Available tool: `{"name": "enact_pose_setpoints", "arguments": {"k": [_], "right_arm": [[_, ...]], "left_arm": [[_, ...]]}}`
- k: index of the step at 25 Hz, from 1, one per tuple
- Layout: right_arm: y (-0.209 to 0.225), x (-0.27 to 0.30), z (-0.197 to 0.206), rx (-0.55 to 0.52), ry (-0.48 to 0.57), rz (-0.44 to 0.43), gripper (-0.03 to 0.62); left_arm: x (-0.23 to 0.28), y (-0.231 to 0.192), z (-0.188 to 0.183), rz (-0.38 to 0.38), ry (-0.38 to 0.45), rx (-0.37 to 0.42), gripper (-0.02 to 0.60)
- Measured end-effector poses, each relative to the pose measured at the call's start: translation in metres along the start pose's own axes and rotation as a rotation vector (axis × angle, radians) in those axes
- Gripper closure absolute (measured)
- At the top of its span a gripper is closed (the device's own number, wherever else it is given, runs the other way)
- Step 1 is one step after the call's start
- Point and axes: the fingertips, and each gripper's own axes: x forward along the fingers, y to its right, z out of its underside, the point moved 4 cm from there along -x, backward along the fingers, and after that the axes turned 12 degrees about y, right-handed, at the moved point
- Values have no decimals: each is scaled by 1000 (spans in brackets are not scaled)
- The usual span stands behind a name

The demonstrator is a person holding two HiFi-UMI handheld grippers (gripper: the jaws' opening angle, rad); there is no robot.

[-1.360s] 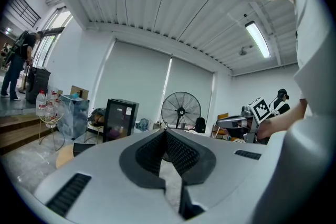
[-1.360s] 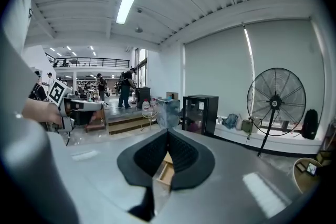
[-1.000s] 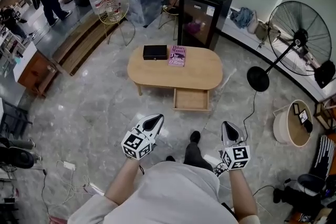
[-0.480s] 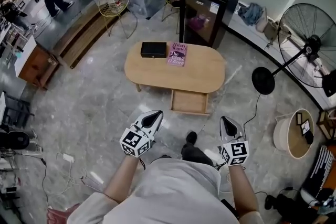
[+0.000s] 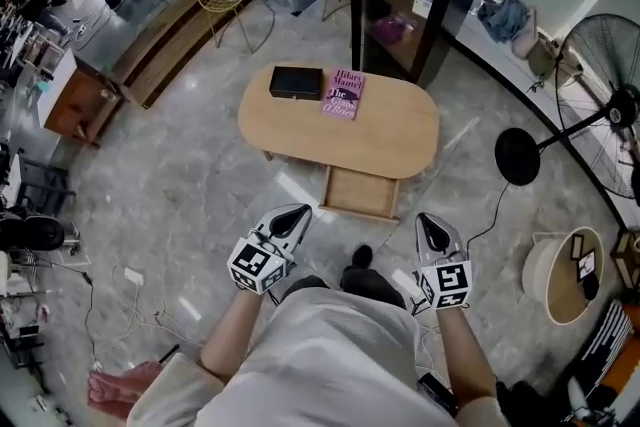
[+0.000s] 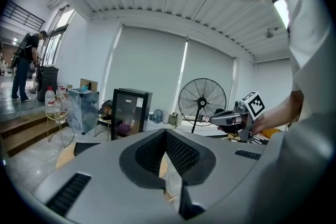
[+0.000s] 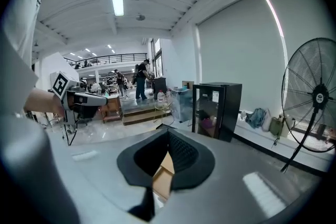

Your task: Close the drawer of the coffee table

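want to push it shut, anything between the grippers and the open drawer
Nothing visible blocks it: only bare floor and the person's own shoe lie between the left gripper, the right gripper and the drawer, which looks empty.

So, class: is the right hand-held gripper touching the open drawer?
Apart. Head view shows bare floor between the right hand-held gripper and the drawer.

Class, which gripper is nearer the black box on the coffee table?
Left. The left gripper sits short of the table, nearly in line with the box; the right gripper sits equally short but farther right, past the open drawer.
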Motion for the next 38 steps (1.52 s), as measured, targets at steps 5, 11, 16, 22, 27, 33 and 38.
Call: {"name": "enact_pose_setpoints", "arguments": {"k": [5,11,16,22,27,33,38], "right_arm": [[23,17,11,-7,-25,-21,583],[33,28,29,4,-63,-35,583],[28,37,41,16,-98,-42,583],[15,56,62,37,-130,-20,583],[7,71,91,48,-165,2,583],[6,85,135,69,-214,34,583],[9,92,183,85,-271,46,578]], "left_arm": [[25,-2,8,-13,-28,-4,575],[46,-8,25,-3,-73,-20,575],[59,-21,37,28,-95,-33,575],[71,-40,63,88,-122,-39,575],[84,-60,95,136,-168,-45,575],[95,-77,143,174,-208,-54,574],[100,-85,193,188,-263,-61,574]]}}
